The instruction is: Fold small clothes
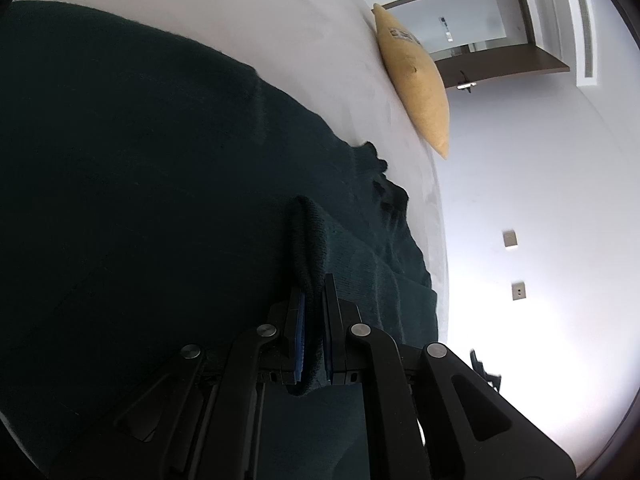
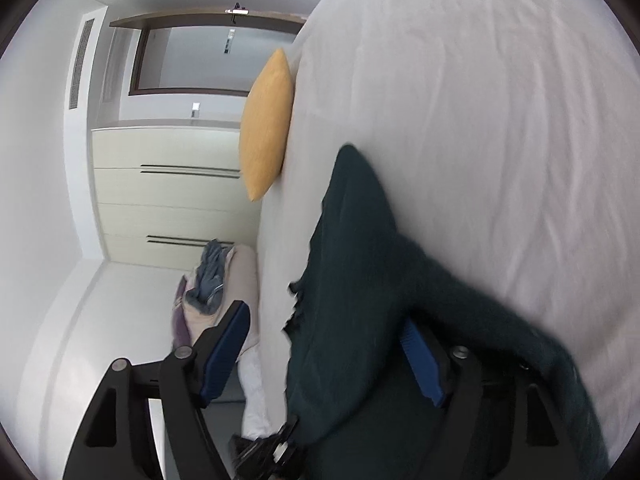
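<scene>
A dark green knitted garment (image 1: 160, 200) lies spread over the white bed (image 1: 300, 40) and fills most of the left wrist view. My left gripper (image 1: 314, 292) is shut on a raised fold of its edge, the cloth pinched between the blue pads. In the right wrist view the same garment (image 2: 360, 260) hangs in a long strip against the bed sheet (image 2: 480, 120). My right gripper (image 2: 324, 356) stands wide open around it. The cloth drapes over the right finger (image 2: 420, 364), while the left finger (image 2: 228, 352) is free of it.
A yellow pillow (image 2: 266, 128) rests at the head of the bed, also seen as the pillow (image 1: 416, 80) in the left wrist view. A pile of other clothes (image 2: 208, 280) lies beside the bed edge. Pale wardrobe doors (image 2: 168, 184) stand behind it.
</scene>
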A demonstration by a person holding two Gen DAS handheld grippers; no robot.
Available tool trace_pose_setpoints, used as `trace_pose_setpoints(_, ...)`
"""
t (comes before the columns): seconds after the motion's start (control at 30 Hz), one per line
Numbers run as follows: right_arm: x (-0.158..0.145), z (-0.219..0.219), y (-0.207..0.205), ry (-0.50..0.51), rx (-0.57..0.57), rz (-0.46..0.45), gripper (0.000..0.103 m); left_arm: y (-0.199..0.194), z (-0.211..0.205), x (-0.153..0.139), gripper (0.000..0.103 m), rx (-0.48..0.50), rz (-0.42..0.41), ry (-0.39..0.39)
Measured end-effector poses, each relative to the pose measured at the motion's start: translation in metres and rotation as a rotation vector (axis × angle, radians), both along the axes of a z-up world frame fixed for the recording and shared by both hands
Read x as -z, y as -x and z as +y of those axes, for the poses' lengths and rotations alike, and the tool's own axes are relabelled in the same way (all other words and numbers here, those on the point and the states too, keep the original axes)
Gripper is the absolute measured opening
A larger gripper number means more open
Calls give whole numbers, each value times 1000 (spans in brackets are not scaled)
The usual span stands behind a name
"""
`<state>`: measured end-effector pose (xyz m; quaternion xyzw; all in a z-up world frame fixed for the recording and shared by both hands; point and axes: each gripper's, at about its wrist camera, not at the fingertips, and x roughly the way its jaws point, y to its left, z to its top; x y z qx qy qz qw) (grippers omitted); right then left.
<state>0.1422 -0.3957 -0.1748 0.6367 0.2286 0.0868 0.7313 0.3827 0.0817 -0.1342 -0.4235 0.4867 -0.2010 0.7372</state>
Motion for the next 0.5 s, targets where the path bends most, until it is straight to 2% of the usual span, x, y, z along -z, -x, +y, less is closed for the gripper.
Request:
trace_pose_setpoints(0.13,-3,-3,32,-85,-10,-27,87,0,-2,2,6,2,-5,-11)
trace_pose_setpoints(0.3,-23,-13,51,-13,18,-28,89,1,-5,0,6,20,-7,-28)
trace_pose_setpoints(0.5,-52,-11,23,99,-3,-49,89,2,-1,1,6,15,-12,-38)
